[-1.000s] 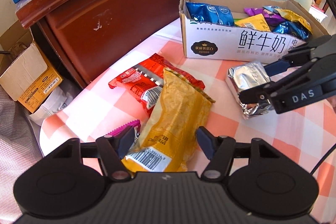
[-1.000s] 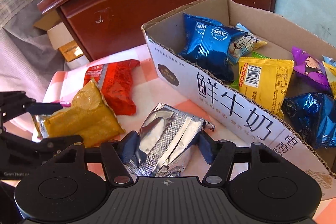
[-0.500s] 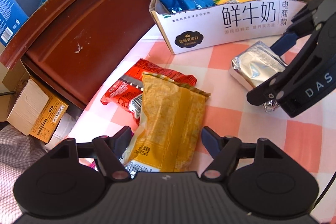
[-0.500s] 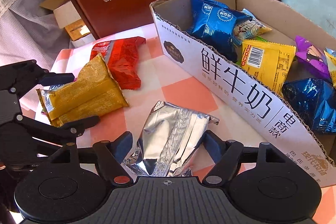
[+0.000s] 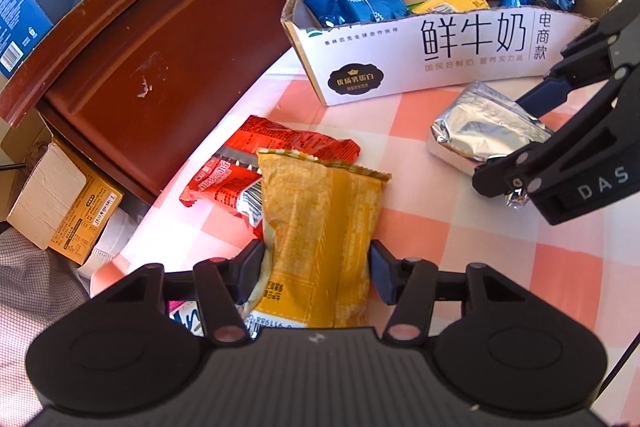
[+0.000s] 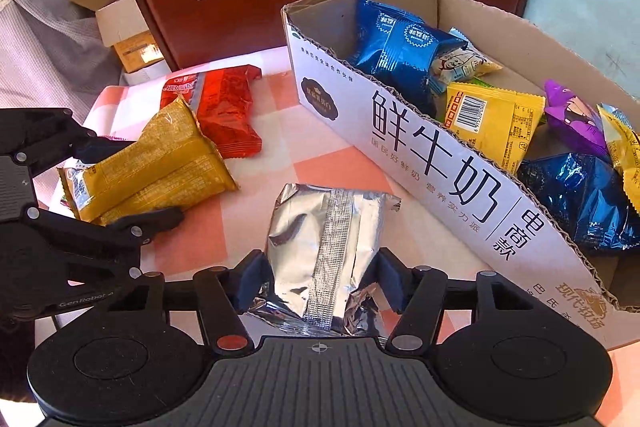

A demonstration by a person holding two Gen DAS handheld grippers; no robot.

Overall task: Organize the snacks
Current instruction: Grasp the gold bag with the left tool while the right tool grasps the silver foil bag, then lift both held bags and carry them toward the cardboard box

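Observation:
My left gripper (image 5: 318,267) is closing on a yellow snack packet (image 5: 320,211) that lies on the checked tablecloth (image 5: 440,247); both pads touch its sides. A red packet (image 5: 280,151) lies partly under the yellow one's far end. My right gripper (image 6: 320,279) is closing too, its pads pressed against a silver foil packet (image 6: 324,227) just in front of the cardboard box (image 6: 420,163). That box holds several blue, yellow and purple snack packets. The left gripper (image 6: 136,183) also shows in the right wrist view, around the yellow packet (image 6: 160,163).
A dark wooden bed frame (image 5: 180,47) stands behind the table's left edge. Cardboard boxes (image 5: 60,203) sit on the floor below it. A pink packet (image 5: 184,315) peeks out under the left gripper's left finger. Pale cushion fabric (image 6: 592,7) lies behind the box.
Both grippers opened wide half a second ago and have now closed onto their packets. The left gripper rolled and shifted toward the yellow packet's near end; packets stay on the table.

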